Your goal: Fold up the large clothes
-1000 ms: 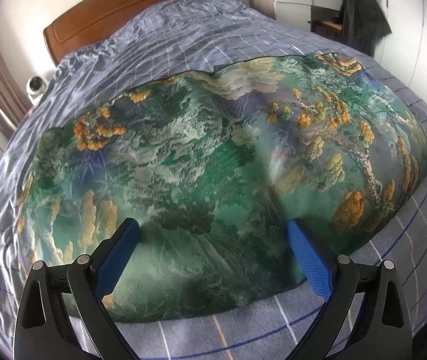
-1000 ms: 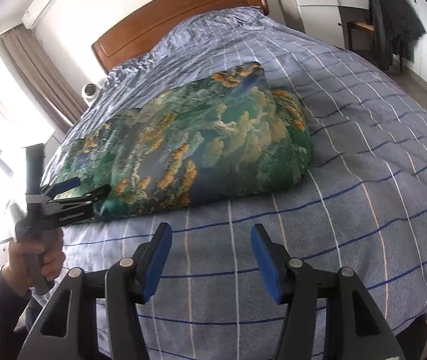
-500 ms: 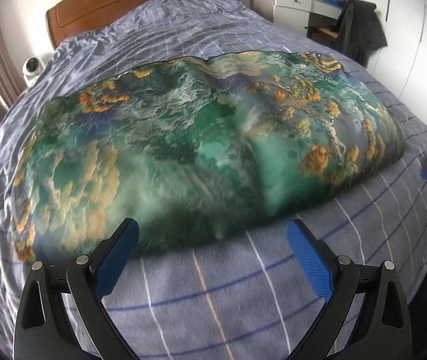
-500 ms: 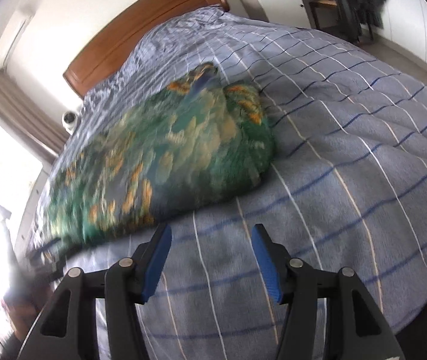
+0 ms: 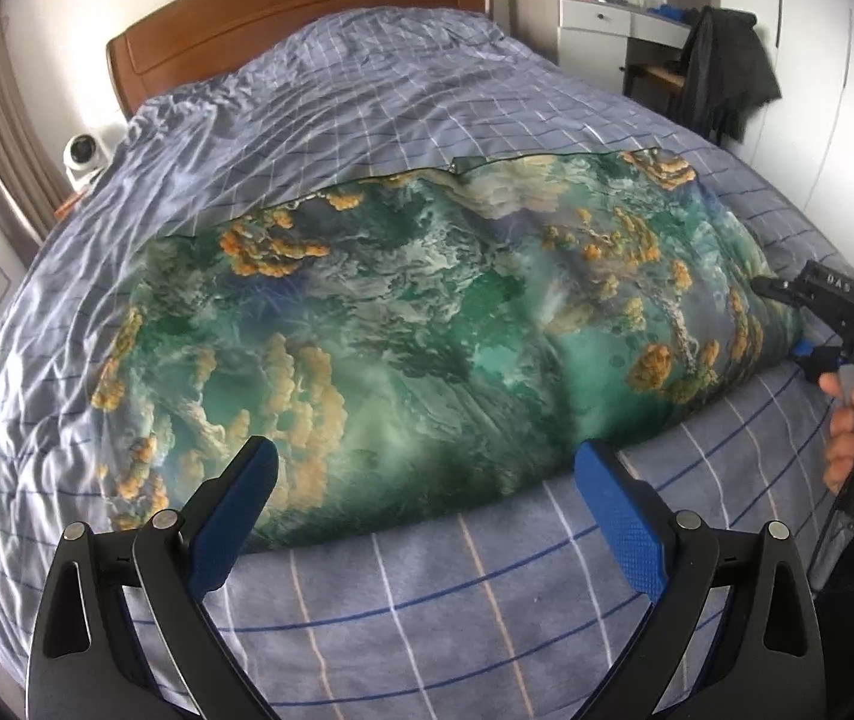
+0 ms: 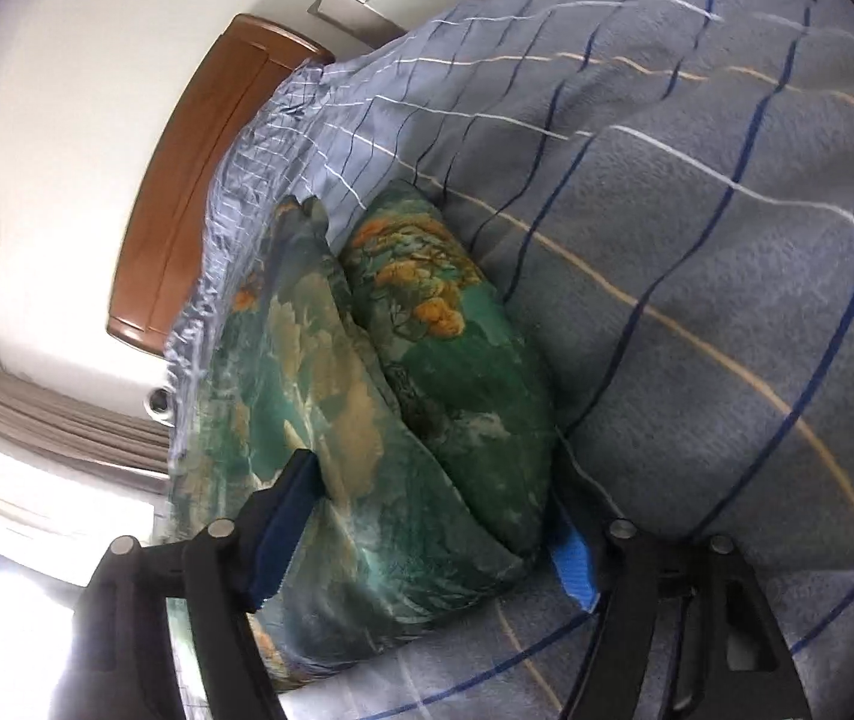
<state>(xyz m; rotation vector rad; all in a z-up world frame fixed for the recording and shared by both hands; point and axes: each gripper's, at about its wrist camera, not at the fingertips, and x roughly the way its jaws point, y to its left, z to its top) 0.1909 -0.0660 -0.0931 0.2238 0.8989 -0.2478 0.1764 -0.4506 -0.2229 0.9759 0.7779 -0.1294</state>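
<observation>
Two grippers at the folded quilt (image 5: pixel 439 330) on the bed (image 5: pixel 487 588): left gripper (image 5: pixel 427 480) jaws wide, right gripper (image 6: pixel 427 516) jaws straddling its end

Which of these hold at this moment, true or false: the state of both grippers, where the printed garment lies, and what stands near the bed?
1. The left gripper is open, gripping nothing. True.
2. The right gripper hangs far from the garment. False: its open fingers straddle the garment's end.
3. The garment lies on a checked blue bedspread. True.
4. The garment is plain white. False: it has a green and orange print.
5. A dark jacket hangs by the desk. True.
</observation>
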